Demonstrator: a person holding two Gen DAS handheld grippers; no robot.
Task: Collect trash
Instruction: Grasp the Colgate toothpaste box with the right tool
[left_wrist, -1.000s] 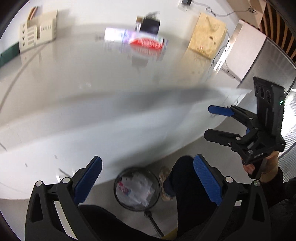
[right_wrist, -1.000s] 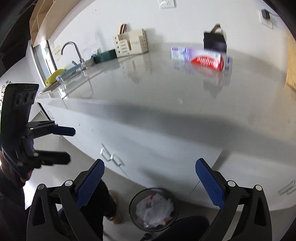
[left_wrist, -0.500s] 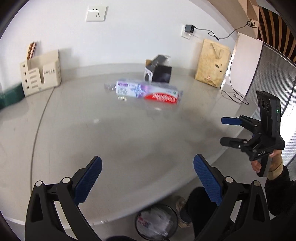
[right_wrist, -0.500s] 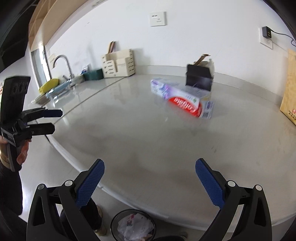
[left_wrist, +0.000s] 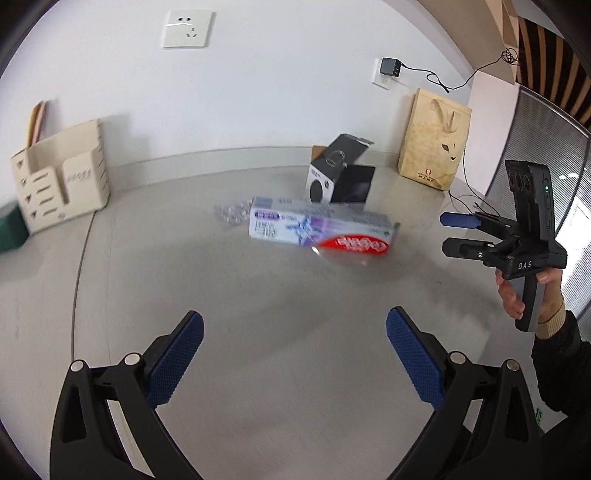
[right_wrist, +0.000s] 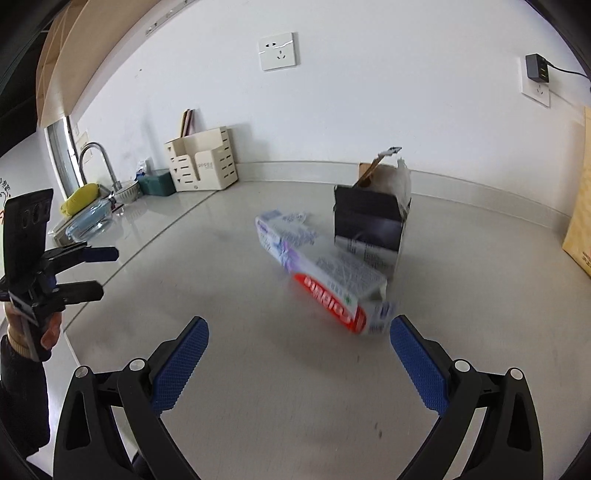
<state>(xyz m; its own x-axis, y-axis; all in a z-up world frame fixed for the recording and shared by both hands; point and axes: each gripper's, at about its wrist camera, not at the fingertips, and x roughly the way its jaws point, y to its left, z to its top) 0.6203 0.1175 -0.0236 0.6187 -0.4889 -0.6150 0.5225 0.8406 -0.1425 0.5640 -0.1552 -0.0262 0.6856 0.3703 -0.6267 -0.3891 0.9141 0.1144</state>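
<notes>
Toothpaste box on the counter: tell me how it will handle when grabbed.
The toothpaste box is a long thin carton lying flat, so it probably won't roll. One end looks torn open, suggesting it's empty: likely light and crushable. Its glossy print may slide on the smooth counter.

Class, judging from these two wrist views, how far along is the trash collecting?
Done: nothing shows as collected in these views. In hand: nothing; the left gripper and right gripper are both open and empty above the counter. Left: the toothpaste box, the torn black box and the clear wrapper behind it.
</notes>
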